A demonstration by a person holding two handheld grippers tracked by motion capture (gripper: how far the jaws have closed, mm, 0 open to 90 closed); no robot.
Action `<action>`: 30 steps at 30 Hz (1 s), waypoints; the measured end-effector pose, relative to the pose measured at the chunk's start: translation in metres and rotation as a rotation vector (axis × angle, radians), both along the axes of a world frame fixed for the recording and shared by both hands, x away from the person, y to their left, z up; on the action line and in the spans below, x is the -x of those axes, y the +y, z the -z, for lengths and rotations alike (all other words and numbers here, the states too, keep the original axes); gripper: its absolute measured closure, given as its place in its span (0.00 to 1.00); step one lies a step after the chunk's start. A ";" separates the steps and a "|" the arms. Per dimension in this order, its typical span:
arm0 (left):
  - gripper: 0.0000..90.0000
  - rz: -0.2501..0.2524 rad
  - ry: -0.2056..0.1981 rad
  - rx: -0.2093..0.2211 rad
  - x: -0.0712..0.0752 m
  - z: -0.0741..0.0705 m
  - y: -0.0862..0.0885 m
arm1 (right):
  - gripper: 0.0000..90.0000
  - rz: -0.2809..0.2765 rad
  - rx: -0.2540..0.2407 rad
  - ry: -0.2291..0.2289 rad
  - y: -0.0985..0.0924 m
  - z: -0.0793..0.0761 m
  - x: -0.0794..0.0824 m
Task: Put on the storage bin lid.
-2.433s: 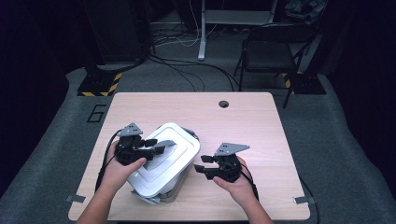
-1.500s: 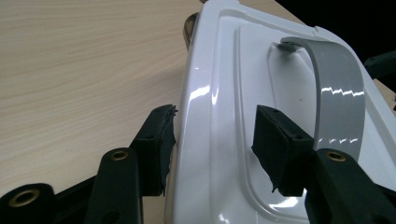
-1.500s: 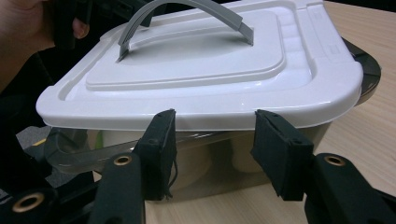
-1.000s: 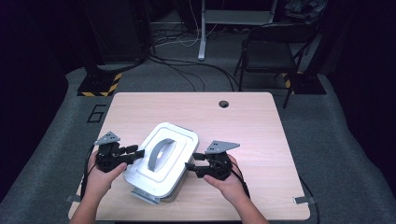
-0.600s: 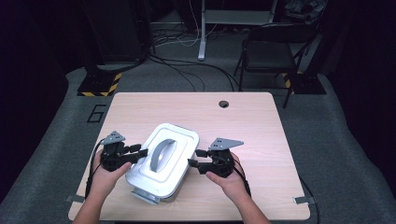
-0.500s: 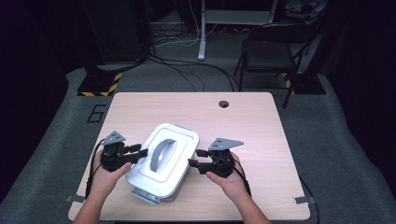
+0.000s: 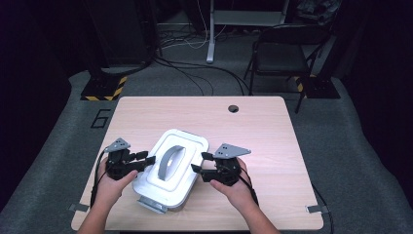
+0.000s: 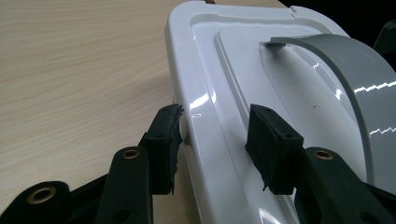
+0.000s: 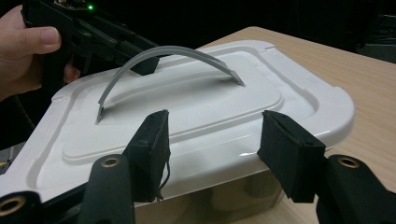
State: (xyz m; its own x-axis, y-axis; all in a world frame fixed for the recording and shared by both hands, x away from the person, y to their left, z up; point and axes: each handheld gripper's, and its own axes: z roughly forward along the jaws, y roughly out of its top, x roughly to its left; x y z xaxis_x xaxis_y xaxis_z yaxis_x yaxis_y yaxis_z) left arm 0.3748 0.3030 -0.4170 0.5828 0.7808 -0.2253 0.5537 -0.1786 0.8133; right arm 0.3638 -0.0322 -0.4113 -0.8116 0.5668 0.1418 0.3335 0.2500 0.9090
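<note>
Bench [image 7: 272,131] of pale wood carries a white rectangular plastic storage box with a grey arched handle [image 7: 170,168] on its lid, lying slightly askew near the person's edge, between the two hands.

The left tool [image 7: 142,158] sits at the box's left long side. In the left gripper view its jaws straddle the raised lid rim [image 8: 205,116]: one pad is against the outer edge, the other hangs over the lid's top with a gap, so the tool is part-open, not clamped. Its jaws have just been opening.

The right tool [image 7: 200,162] sits just beside the box's right long side. In the right gripper view its pads stand apart in front of the lid edge [image 9: 224,154], without pressing on it; its jaws have just been opening too.
</note>
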 end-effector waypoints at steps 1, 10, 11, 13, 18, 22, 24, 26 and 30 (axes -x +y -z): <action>0.59 0.003 -0.007 -0.004 0.000 0.000 0.000 | 0.46 -0.005 0.008 -0.002 0.002 0.001 -0.001; 0.57 0.008 -0.041 -0.026 -0.003 0.002 -0.002 | 0.46 -0.027 0.015 -0.021 0.005 0.008 -0.007; 0.57 0.007 -0.046 -0.019 -0.004 0.003 -0.002 | 0.46 -0.030 0.015 -0.019 0.004 0.009 -0.008; 0.57 0.013 -0.046 -0.021 -0.005 0.003 -0.002 | 0.46 -0.034 0.014 -0.011 0.004 0.009 -0.009; 0.57 0.011 -0.063 -0.027 -0.008 0.004 -0.005 | 0.47 -0.032 0.034 -0.025 0.005 0.011 -0.009; 0.57 0.000 -0.055 0.006 -0.012 0.007 -0.005 | 0.48 -0.032 0.028 -0.022 0.005 0.011 -0.010; 0.57 0.003 -0.059 0.000 -0.012 0.006 -0.005 | 0.48 -0.032 0.030 -0.024 0.005 0.011 -0.009; 0.57 0.006 -0.058 -0.004 -0.013 0.006 -0.005 | 0.49 -0.032 0.032 -0.029 0.005 0.011 -0.009; 0.57 -0.002 -0.050 0.000 -0.013 0.005 -0.006 | 0.48 -0.032 0.032 -0.033 0.004 0.012 -0.009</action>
State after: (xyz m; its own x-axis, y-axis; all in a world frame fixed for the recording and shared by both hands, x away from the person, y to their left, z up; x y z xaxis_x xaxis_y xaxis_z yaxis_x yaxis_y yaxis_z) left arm 0.3874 0.2969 -0.4221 0.5914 0.7821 -0.1963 0.5131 -0.1772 0.8398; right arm 0.3725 -0.0277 -0.4232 -0.8334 0.5441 0.0967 0.2944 0.2891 0.9109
